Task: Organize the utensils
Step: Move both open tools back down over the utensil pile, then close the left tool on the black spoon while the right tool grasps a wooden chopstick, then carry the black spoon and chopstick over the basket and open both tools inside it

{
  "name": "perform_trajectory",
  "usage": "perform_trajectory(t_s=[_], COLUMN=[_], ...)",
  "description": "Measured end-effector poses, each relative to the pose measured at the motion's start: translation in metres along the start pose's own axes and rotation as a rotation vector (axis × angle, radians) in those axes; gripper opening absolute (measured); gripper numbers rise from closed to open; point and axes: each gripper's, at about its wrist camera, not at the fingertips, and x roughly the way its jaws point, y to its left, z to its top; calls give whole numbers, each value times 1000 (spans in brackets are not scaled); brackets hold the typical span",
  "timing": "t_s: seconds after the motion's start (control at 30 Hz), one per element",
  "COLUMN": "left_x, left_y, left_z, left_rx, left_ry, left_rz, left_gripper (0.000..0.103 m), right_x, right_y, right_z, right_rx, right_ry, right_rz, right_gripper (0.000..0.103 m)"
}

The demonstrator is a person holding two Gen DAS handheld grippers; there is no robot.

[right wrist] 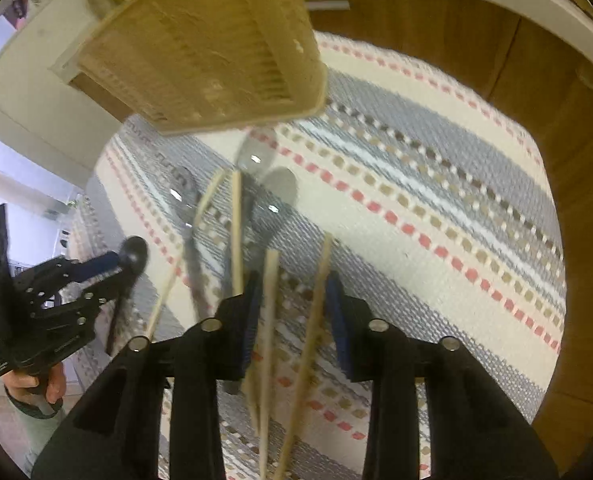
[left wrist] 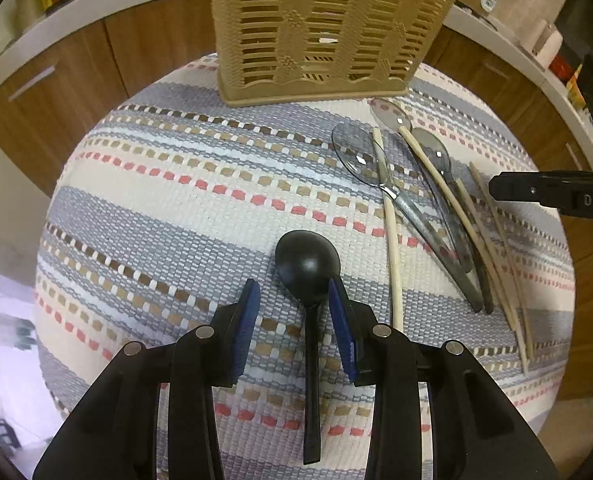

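Note:
A black spoon (left wrist: pixel 308 268) lies on the striped mat (left wrist: pixel 184 184), its handle running between my left gripper's (left wrist: pixel 294 294) open blue pads without touching them. A tan slotted utensil basket (left wrist: pixel 320 28) stands at the far edge. Clear plastic spoons (left wrist: pixel 356 160) and wooden chopsticks (left wrist: pixel 392 240) lie in a pile to the right. In the right wrist view my right gripper (right wrist: pixel 294 286) is open above two chopsticks (right wrist: pixel 316 304), with the basket (right wrist: pixel 204 48) ahead and the left gripper (right wrist: pixel 96 268) by the black spoon (right wrist: pixel 134 254).
Brown cabinet doors (left wrist: pixel 56 92) and a white counter edge (left wrist: pixel 516 48) surround the mat. The right gripper's finger (left wrist: pixel 552 192) reaches in at the right of the left wrist view. A hand holds the left gripper at lower left of the right wrist view.

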Motion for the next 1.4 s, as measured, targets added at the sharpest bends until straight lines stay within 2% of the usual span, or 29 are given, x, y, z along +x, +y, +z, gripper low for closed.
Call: perform_trajectory(t_s=[0.07, 0.2, 0.3, 0.4, 0.53, 0.57, 0.63, 0.67, 0.77, 0.83, 0.9, 1.07, 1.4], left_x=[-2, -4, -3, -2, 4, 5, 5, 5, 7, 6, 2, -14, -68], left_y=[-6, 1, 1, -8, -25, -30, -34, -36, -38, -37, -34, -27, -14], left_z=[-1, -1, -2, -2, 1, 2, 3, 4, 9, 10, 10, 12, 30], left_rx=[6, -25, -20, 14, 56, 72, 81, 76, 53, 32, 11, -39, -121], left_ry=[2, 25, 44, 57, 62, 59, 51, 46, 32, 11, -19, -107, -353], left_rz=[0, -55, -66, -24, 56, 87, 109, 105, 93, 76, 55, 16, -69], left_gripper=[33, 32, 32, 33, 33, 28, 19, 7, 5, 5, 5, 5, 5], right_x=[7, 14, 16, 19, 27, 27, 28, 28, 28, 28, 15, 2, -48], right_y=[-2, 9, 17, 26, 36, 37, 37, 37, 36, 36, 16, 11, 14], right_z=[-2, -6, -8, -9, -5, -5, -5, -5, -6, -6, -13, -11, -1], right_rx=[5, -37, -59, -82, -120, -126, -133, -134, -125, -121, -118, -109, -143], right_ry=[25, 34, 40, 48, 54, 54, 52, 50, 39, 30, 19, -26, -190], right_rz=[-6, -52, -91, -127, -184, -193, -181, -178, -166, -155, -146, -106, -57], right_gripper=[22, 21, 21, 20, 11, 7, 7, 5, 5, 4, 4, 4, 4])
